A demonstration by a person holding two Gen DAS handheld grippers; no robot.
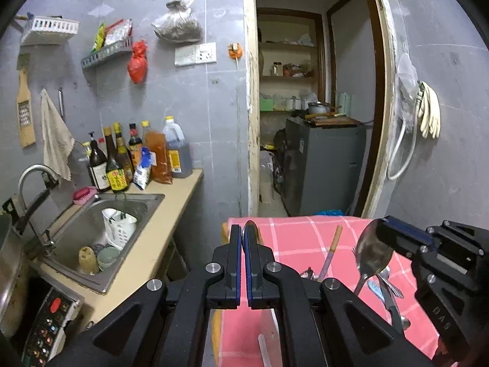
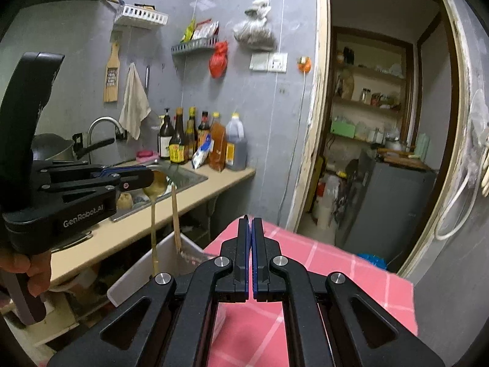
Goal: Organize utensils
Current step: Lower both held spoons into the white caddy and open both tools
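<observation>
My left gripper (image 1: pixel 243 229) is shut on a brass-coloured spoon (image 2: pixel 154 214); its tip shows between the fingers in the left wrist view (image 1: pixel 250 224), and its handle hangs down over a white container (image 2: pixel 165 253). My right gripper (image 2: pixel 251 223) is shut on the bowl of a large steel spoon (image 1: pixel 371 252), which also hangs handle down. Below it a fork, knives and other utensils (image 1: pixel 388 290) lie on the pink checked tablecloth (image 1: pixel 299 235). A wooden-handled utensil (image 2: pixel 175 217) stands in the white container.
A counter (image 1: pixel 171 214) with a steel sink (image 1: pixel 91 232) and sauce bottles (image 1: pixel 134 156) lies to the left. A doorway (image 1: pixel 311 107) to a storeroom with a grey cabinet (image 1: pixel 327 168) is ahead. A wok (image 2: pixel 52 150) sits at far left.
</observation>
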